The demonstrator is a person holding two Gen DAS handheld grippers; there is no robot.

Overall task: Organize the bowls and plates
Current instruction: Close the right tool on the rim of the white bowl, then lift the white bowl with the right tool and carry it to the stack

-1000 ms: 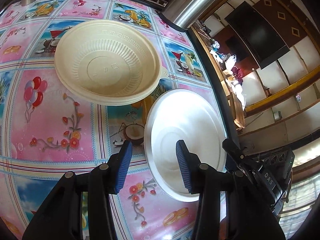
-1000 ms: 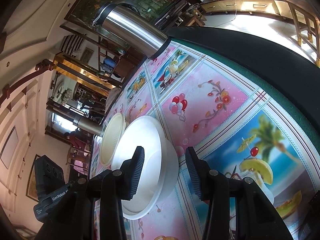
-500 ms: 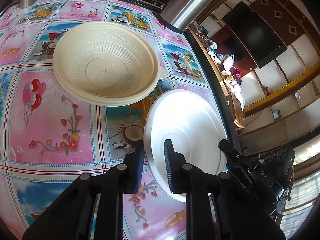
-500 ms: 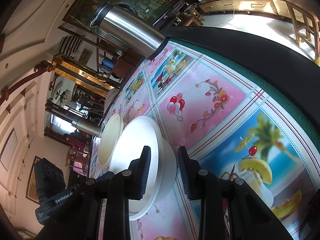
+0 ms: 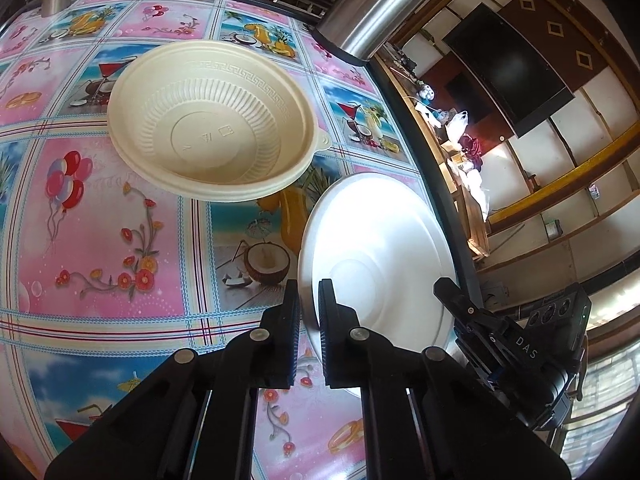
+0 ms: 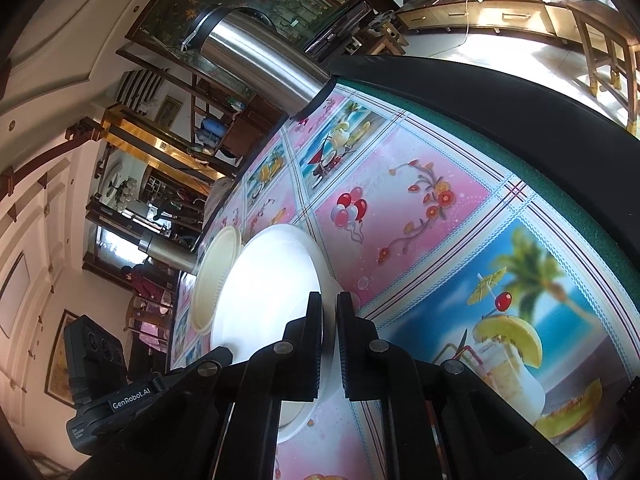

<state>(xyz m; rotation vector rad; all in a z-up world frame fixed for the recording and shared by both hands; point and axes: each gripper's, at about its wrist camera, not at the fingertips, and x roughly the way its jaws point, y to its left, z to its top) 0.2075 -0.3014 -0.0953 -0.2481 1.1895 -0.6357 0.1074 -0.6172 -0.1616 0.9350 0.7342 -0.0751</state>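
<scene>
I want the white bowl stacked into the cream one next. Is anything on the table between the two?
Nothing visible. Only bare tablecloth lies between the white bowl and the cream bowl. Both tongs, left and right, are shut on the white bowl's rim. The steel flask stands off to the side.

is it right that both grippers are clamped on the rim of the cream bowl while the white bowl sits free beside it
Not quite: it is the reverse. The left gripper and right gripper are both shut on the rim of the white bowl, as each wrist view shows. The cream bowl sits free beside it.
</scene>
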